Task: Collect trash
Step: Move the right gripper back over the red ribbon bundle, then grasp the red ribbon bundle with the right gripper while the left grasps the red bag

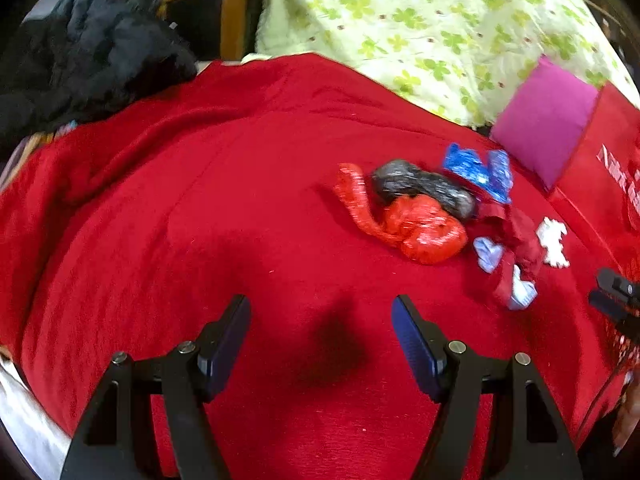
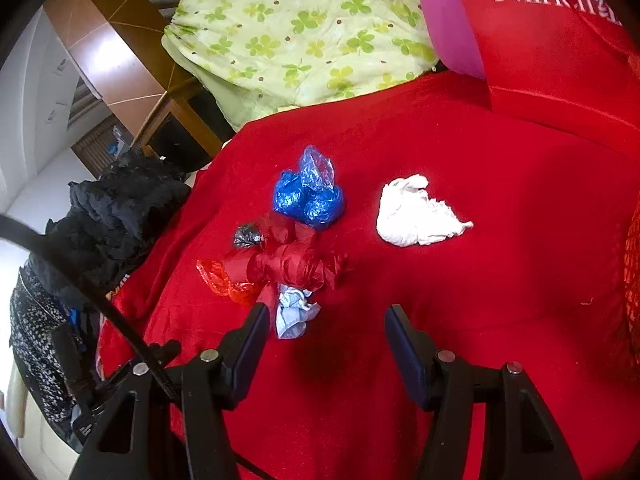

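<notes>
Covering the bed: a red blanket (image 2: 500, 280), trash clustered at its middle.
Red bag (image 2: 560, 60): propped at the far right, white lettering seen.
Trash: white tissue (image 2: 416, 212), blue plastic (image 2: 310, 196), red wrappers (image 2: 288, 264), pale paper (image 2: 294, 312) lying close together.
Left gripper (image 1: 320, 328): held apart, nothing gripped.
Right gripper (image 2: 326, 332): parted, empty, pale paper just beside one finger.

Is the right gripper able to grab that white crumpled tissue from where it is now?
Probably yes. The right gripper is open and empty, and the white tissue lies alone on the red blanket, with nothing between them.
</notes>
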The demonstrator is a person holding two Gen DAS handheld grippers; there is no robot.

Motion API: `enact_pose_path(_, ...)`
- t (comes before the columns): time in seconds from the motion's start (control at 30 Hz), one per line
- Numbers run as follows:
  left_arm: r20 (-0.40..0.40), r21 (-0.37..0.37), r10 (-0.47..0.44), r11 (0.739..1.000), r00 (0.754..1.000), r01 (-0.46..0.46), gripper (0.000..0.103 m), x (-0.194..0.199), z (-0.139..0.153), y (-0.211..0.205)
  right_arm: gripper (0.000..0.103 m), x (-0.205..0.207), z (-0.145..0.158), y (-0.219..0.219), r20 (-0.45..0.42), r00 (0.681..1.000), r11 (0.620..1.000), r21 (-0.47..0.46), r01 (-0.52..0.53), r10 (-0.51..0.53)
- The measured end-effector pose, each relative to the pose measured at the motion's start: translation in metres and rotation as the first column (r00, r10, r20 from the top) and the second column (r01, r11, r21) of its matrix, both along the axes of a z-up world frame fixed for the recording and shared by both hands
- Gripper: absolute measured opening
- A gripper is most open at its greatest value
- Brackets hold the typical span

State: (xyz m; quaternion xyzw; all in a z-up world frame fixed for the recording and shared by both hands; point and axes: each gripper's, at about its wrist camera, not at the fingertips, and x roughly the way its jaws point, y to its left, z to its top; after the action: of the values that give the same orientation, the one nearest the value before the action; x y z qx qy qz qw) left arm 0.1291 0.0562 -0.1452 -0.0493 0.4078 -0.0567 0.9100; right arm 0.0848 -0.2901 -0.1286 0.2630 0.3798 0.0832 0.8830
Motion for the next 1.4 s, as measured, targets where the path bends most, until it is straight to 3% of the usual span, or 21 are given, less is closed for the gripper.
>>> enact_pose_path(0.07,-0.022,-0.024,0.022,0.999,1.000,-0.022,0.074,0.004,-0.001,0.007,0.064,0.004,0.000,0.001,-0.002,1.000,1.000,0.007,-0.003,0.003)
enact_pose_path(0.23,-0.076,-0.093,0.063,0.993,0.995,-0.070,0.074,0.017,0.002,0.028,0.064,0.034,0.027,0.019,0.044,0.993,0.987,-0.117,-0.106,0.112)
enact_pose_path(0.33,-0.080,-0.051,0.067,0.996,0.994,-0.072,0.074,0.035,0.007,0.032,0.064,0.061,0.036,0.035,0.050,0.975,0.954,-0.220,-0.202,0.218)
enact_pose_path(0.43,-0.120,-0.075,0.068,0.994,0.990,-0.078,0.074,0.051,0.003,0.033,0.064,0.085,0.026,0.051,0.016,0.945,0.911,-0.274,-0.309,0.325)
enact_pose_path(0.73,-0.094,-0.024,-0.027,0.999,0.995,0.025,0.074,0.068,-0.007,-0.009,0.064,0.108,-0.011,0.068,-0.032,0.919,0.860,-0.343,-0.378,0.392)
enact_pose_path(0.8,-0.076,0.024,-0.051,0.998,0.996,0.053,0.074,0.066,-0.007,-0.018,0.056,0.113,-0.021,0.070,-0.074,0.910,0.853,-0.325,-0.408,0.407)
enact_pose_path(0.83,-0.063,0.050,-0.064,0.997,0.996,0.067,0.074,0.065,-0.006,-0.023,0.043,0.114,-0.025,0.073,-0.097,0.905,0.847,-0.323,-0.422,0.414)
enact_pose_path(0.9,-0.032,0.080,-0.088,0.993,0.996,0.090,0.074,0.062,-0.002,-0.030,0.039,0.111,-0.027,0.076,-0.100,0.903,0.841,-0.335,-0.426,0.418)
enact_pose_path(1.0,-0.001,0.050,-0.123,0.991,0.992,0.123,0.074,0.058,0.004,-0.035,0.035,0.101,-0.018,0.072,-0.063,0.906,0.854,-0.311,-0.417,0.420)
enact_pose_path(1.17,0.027,-0.004,-0.168,0.986,0.985,0.168,0.074,0.060,0.011,-0.042,0.035,0.074,0.015,0.043,0.052,0.943,0.919,-0.248,-0.305,0.328)
enact_pose_path(1.3,0.021,-0.015,-0.195,0.981,0.980,0.196,0.074,0.074,0.007,-0.067,0.035,0.058,0.042,0.007,0.163,0.964,0.972,-0.143,-0.186,0.209)
enact_pose_path(1.4,-0.003,-0.024,-0.218,0.976,0.976,0.218,0.074,0.086,-0.002,-0.085,0.035,0.050,0.053,-0.007,0.212,0.963,0.984,-0.107,-0.145,0.165)
